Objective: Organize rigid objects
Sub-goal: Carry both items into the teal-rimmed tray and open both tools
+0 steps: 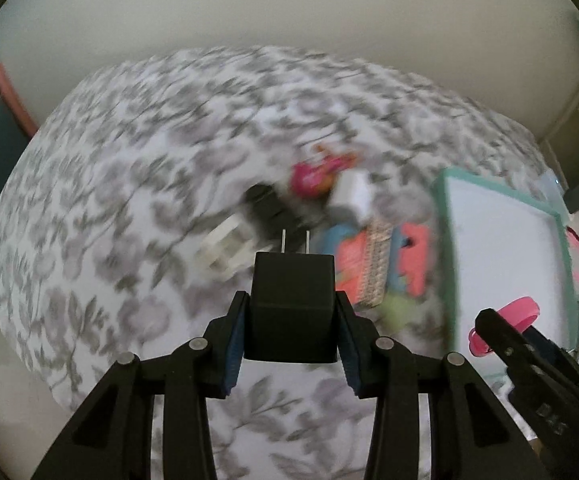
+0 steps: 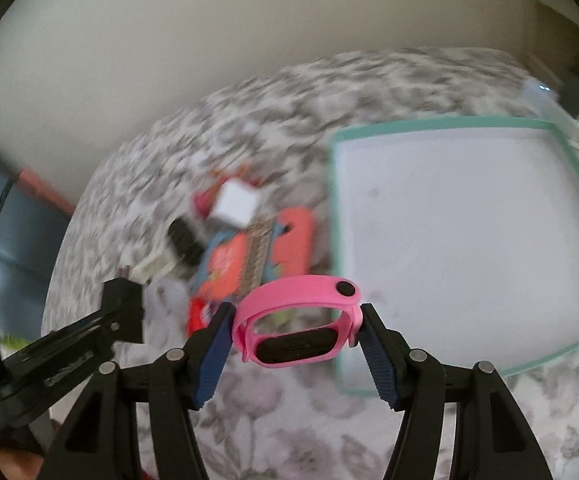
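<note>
Left tongs (image 1: 292, 312) clamped on a black charger (image 1: 292, 300), its two prongs pointing forward, away from the camera. Right tongs (image 2: 295, 326) clamped on a pink band (image 2: 297, 316), a closed loop lying crosswise between the blue pads (image 2: 213, 356), its dark module facing the camera and its long axis running side to side.

Both loads are held above a bed with a grey leaf-print cover (image 1: 109, 184). The target, judged from the task, is the white tray (image 2: 449, 240) with the teal rim; its floor shows bare.

Key relation: the tray lies ahead and to the right of both tongs. In the right wrist view its near-left corner sits just beyond the band, so the right tongs are much the nearer; a short reach forward and rightward should bring the band over the tray floor. In the left wrist view the tray (image 1: 505, 264) stands well to the right, with the right tongs (image 1: 505, 340) between it and the charger, so the left hand would have to cross or wait.

A pile (image 2: 249, 240) of remaining items (white cube, black piece, coral and blue shapes) lies left of the tray, ahead of the charger. Background heavily motion-blurred; finer detail of the pile cannot be told.
</note>
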`<state>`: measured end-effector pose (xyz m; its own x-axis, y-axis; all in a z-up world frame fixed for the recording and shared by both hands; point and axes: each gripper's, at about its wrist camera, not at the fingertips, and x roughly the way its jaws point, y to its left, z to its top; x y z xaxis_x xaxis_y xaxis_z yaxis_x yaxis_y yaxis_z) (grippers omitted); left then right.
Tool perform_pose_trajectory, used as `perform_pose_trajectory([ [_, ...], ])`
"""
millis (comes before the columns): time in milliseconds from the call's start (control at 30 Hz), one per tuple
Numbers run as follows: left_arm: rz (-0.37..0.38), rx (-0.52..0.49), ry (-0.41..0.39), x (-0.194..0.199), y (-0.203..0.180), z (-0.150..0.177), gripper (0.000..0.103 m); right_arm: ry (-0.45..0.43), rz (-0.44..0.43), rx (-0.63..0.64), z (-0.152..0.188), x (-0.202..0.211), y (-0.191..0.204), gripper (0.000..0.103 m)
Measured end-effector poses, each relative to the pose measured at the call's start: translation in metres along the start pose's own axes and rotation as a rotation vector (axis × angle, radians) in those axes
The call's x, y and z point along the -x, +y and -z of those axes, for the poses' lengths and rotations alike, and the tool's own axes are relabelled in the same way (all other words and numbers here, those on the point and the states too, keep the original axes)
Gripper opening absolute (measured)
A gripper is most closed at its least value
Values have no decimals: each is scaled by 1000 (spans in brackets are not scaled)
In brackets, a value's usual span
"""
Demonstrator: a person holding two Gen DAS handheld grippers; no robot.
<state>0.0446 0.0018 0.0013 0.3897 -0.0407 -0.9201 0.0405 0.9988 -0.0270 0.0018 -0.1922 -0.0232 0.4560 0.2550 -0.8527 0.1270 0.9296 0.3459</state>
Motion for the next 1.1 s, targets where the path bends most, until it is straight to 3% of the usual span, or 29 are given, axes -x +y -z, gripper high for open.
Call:
perform_pose_trajectory([
  [200, 72, -96, 35, -11, -69, -19, 43, -4, 171, -133, -19, 0, -57, 65],
  [500, 147, -184, 41, -31, -143, -31, 43, -52, 329, -270, -39, 12, -129, 65],
  [833, 209, -213, 18, -62, -179, -26, 43, -81, 391, -289, -56, 10, -157, 65],
  [1100, 212, -223, -19, -56, -181, -26, 44, -73, 394, -268, -56, 6, -158, 65],
])
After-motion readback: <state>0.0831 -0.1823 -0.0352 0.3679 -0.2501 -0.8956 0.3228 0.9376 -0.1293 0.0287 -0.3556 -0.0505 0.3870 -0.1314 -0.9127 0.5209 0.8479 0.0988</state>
